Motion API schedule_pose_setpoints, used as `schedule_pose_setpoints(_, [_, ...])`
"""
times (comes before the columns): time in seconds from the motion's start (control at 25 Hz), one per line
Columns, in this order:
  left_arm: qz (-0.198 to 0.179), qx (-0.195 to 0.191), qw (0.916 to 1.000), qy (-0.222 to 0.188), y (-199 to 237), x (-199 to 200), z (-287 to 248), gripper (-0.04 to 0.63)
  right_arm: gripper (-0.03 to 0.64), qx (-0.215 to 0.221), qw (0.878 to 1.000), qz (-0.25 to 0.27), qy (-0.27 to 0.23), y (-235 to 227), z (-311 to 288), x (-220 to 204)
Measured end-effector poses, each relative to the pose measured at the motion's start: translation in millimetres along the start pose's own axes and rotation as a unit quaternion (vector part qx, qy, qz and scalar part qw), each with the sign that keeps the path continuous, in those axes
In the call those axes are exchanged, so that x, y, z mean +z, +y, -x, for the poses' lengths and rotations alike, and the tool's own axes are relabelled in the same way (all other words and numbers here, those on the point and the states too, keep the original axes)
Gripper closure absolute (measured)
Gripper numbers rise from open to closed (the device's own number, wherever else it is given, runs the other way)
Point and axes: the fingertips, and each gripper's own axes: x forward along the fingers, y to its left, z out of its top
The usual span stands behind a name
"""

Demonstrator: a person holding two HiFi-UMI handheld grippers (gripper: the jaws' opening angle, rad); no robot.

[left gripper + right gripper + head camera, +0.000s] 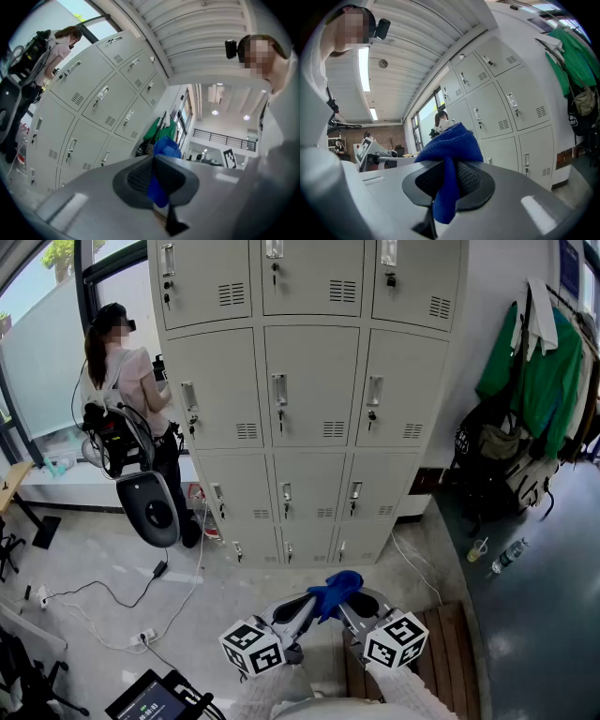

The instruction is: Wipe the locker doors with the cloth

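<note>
I've got the left gripper point(156, 178) and right gripper point(446, 180) both clamped on the blue cloth point(335, 590) (bunched up between them), held low before the locker doors point(311, 385), not touching them.

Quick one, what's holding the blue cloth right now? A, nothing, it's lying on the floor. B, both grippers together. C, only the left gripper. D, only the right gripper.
B: the blue cloth is pinched in the shut jaws of both the left gripper and the right gripper, as each gripper view shows.
</note>
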Motion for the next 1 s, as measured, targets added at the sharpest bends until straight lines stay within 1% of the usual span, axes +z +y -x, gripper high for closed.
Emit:
schedule_pose_setpoints(0.12, [-0.006,-0.001,1.0000,0.005,25.9,10.2,-12.2,0.589,0.566,-0.009,1.000,-0.003,0.001,-15.0,-25.4,-0.6])
schedule_pose_setpoints(0.24, [-0.002,-0.002,1.0000,-0.008,58.8,30.1,-32.4,0.589,0.566,-0.009,1.000,0.003,0.003,-34.2,-63.4,5.4])
schedule_pose_setpoints(0.36, [-0.012,-0.007,0.9997,-0.017,92.8,58.5,-53.6,0.589,0.565,-0.004,1.000,0.015,-0.004,-51.2,-105.1,23.2])
schedule_pose_setpoints(0.64, [-0.051,-0.027,0.9982,-0.014,179.3,128.4,-99.5,0.589,0.566,-0.024,0.998,0.024,-0.044,-106.3,-200.4,73.6])
schedule_pose_setpoints(0.84, [-0.060,-0.032,0.9976,-0.006,238.9,156.8,-122.8,0.589,0.566,-0.037,0.998,0.019,-0.056,-139.5,-258.5,86.3])
schedule_pose_setpoints(1.0, [-0.061,-0.041,0.9973,-0.004,269.4,172.9,-142.9,0.589,0.566,-0.039,0.998,0.020,-0.053,-154.9,-292.0,90.7])
